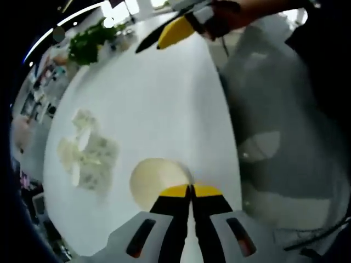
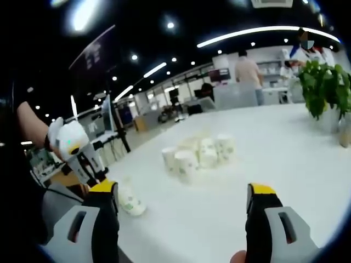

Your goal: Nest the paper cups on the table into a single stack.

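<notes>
A paper cup (image 1: 158, 182) shows its open mouth from above, and my left gripper (image 1: 191, 189) is shut on its rim at the right side. In the right gripper view the same white cup (image 2: 130, 201), printed with green, hangs tilted just above the table's near edge, below the left gripper (image 2: 98, 176). A cluster of several paper cups (image 1: 88, 152) (image 2: 198, 153) stands on the white table (image 1: 164, 98), apart from both grippers. My right gripper (image 2: 183, 192) is open wide and holds nothing, a little short of the cluster. It also shows far off as the right gripper (image 1: 164, 37).
A green potted plant (image 2: 326, 87) (image 1: 90, 41) stands at the table's far end. The table edge (image 1: 233, 142) drops off to grey floor on one side. People (image 2: 247, 68) stand at counters in the background.
</notes>
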